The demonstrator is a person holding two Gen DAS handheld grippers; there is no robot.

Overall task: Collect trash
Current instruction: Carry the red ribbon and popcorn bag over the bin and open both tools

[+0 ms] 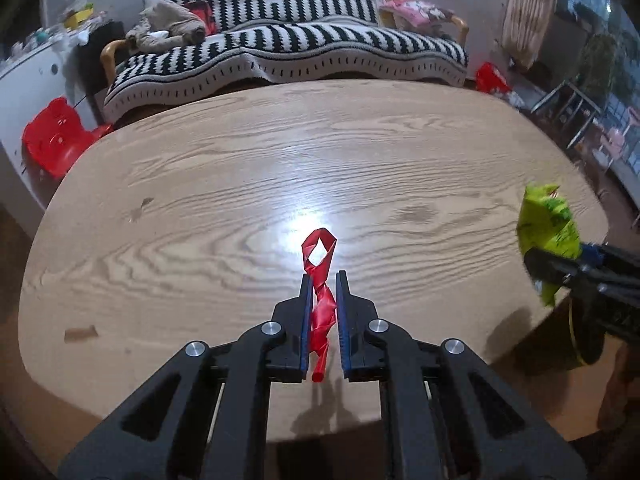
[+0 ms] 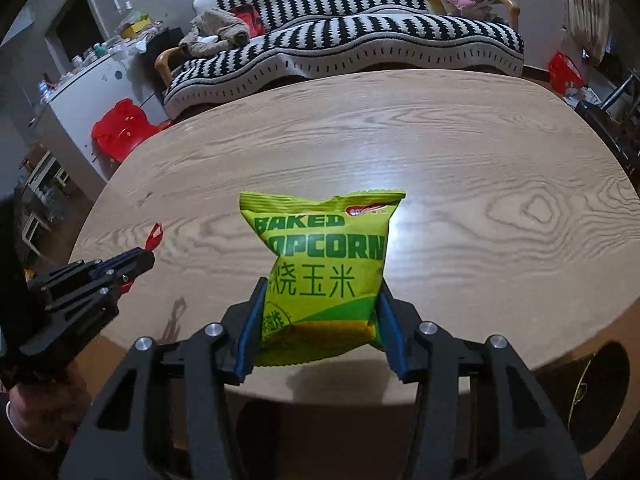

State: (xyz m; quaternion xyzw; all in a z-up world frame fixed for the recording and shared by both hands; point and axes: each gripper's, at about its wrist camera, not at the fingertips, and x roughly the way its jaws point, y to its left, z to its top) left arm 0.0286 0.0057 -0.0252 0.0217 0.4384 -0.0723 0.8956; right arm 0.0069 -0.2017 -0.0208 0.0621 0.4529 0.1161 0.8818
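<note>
My left gripper (image 1: pixel 323 280) is shut on a twisted red plastic strip (image 1: pixel 320 280) and holds it above the near part of the oval wooden table (image 1: pixel 240 168). The strip's looped end sticks out past the fingertips. My right gripper (image 2: pixel 322 286) is shut on a green baked popcorn bag (image 2: pixel 324 256), held upright over the table's near edge. In the left wrist view the bag (image 1: pixel 548 228) and right gripper (image 1: pixel 560 268) show at the right. In the right wrist view the left gripper (image 2: pixel 146 258) and strip's tip (image 2: pixel 155 236) show at the left.
A dark round bin (image 2: pixel 596 392) stands on the floor by the table's near right edge. A black-and-white striped sofa (image 1: pixel 288 48) sits beyond the table. A red plastic stool (image 1: pixel 56 140) stands at the far left, a white cabinet (image 2: pixel 88 92) behind it.
</note>
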